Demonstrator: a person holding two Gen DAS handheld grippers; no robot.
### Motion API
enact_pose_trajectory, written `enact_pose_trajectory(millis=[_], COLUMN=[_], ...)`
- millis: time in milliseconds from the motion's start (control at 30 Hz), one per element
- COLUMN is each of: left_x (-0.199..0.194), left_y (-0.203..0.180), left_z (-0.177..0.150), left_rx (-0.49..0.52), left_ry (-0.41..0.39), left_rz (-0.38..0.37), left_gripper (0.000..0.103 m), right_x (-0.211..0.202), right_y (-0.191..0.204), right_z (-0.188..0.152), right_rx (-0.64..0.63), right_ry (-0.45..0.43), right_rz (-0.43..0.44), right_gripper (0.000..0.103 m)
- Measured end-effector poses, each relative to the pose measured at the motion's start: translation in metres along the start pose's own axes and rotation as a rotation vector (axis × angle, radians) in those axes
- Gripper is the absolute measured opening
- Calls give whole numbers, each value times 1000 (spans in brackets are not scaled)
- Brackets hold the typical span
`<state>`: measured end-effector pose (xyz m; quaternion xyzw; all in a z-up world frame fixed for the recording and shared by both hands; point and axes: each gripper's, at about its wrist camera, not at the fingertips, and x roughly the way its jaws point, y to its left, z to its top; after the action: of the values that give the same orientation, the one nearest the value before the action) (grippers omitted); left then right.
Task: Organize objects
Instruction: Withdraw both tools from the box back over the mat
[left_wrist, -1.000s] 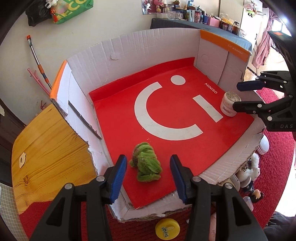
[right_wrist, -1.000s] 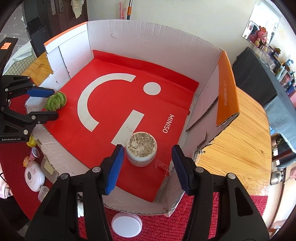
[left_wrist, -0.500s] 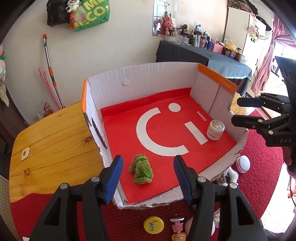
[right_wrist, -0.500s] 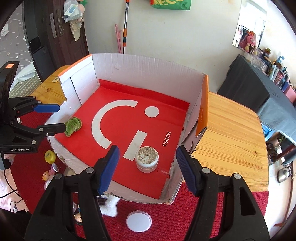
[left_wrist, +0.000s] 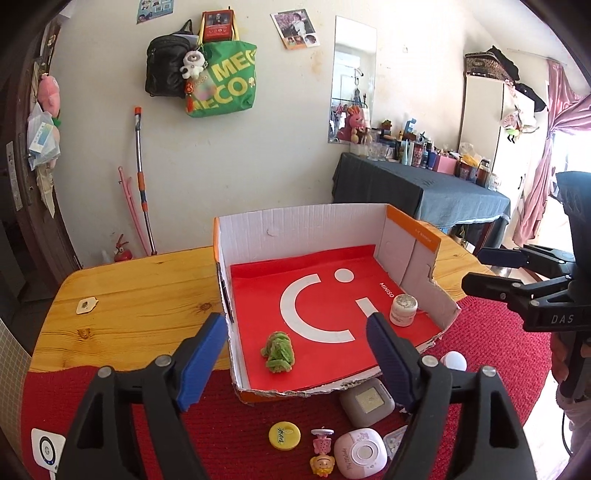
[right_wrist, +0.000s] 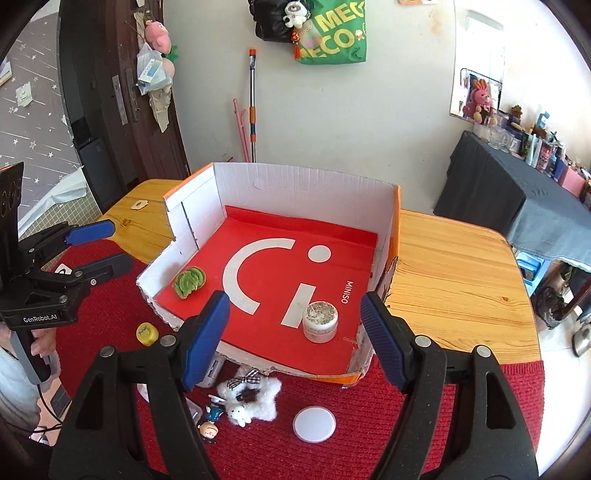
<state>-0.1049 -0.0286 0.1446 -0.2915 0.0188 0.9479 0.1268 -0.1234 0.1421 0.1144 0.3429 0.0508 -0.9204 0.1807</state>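
A cardboard box (left_wrist: 303, 229) (right_wrist: 303, 184) with a red liner stands on the wooden table. A fuzzy green toy (left_wrist: 277, 352) (right_wrist: 190, 282) lies in its near left part, and a small white jar (left_wrist: 403, 310) (right_wrist: 320, 321) stands near its right side. My left gripper (left_wrist: 297, 354) (right_wrist: 99, 245) hangs above and short of the box, its jaws opening with nothing between them. My right gripper (right_wrist: 295, 336) (left_wrist: 480, 267) is likewise held back from the box, jaws opening and empty.
On the red rug before the box lie a yellow lid (left_wrist: 283, 435) (right_wrist: 147, 333), a white round lid (right_wrist: 314, 424), a grey case (left_wrist: 366, 401), a pink device (left_wrist: 360, 453), small figurines (left_wrist: 322, 452) and a white plush (right_wrist: 251, 400). A wooden table (left_wrist: 140, 291) (right_wrist: 454, 273) flanks the box.
Both grippers have let go and pulled back and upward from the box, jaws widening. The green toy and the jar stay lying in the box, now farther away.
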Motion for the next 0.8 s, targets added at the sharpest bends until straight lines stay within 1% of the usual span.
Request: enact_pose_trajectory(millis=[133,267,333,433,467,533,600,633,700,800], left_x=[-18,-30,-37,-46,-48,-52,-55,-56,-55,-50], left_y=[-8,-16,-20,-27,-29,-32,-33,-33,-35,-41], left_z=[-12,-28,-35,-45,-48,-53,-59,-63,-70,-83], left_rx=[6,-11,-17,-22,-23,-31,-50,-64,-75,-71], left_ry=[-51,-76,-89,-108,-109,-110,-112,-113,-110,-101], left_rz=[39,43,42,52,55,53,62,67,74,105], left_gripper=[90,91,96,99,99,100,100,103,103,103], right_x=[-20,-37,-42,-48,-49,-51,-52,-52,-51,-49], right_y=[3,8,9,13,13,17,20,21,24,27], right_z=[-12,-29,-39,-54,-59,-69,-78,-82,-89,-101], right_rx=[9,21,34,54,61,70,71,67,69,98], right_ry=[-55,-105,-126,-150,-155,-163,-171,-174,-176,-183], right_rz=[-21,-46,-58,-82,-86,-93,-112,-125,-147,-147], right_gripper=[80,83,87,89,90,95,95,96,96,97])
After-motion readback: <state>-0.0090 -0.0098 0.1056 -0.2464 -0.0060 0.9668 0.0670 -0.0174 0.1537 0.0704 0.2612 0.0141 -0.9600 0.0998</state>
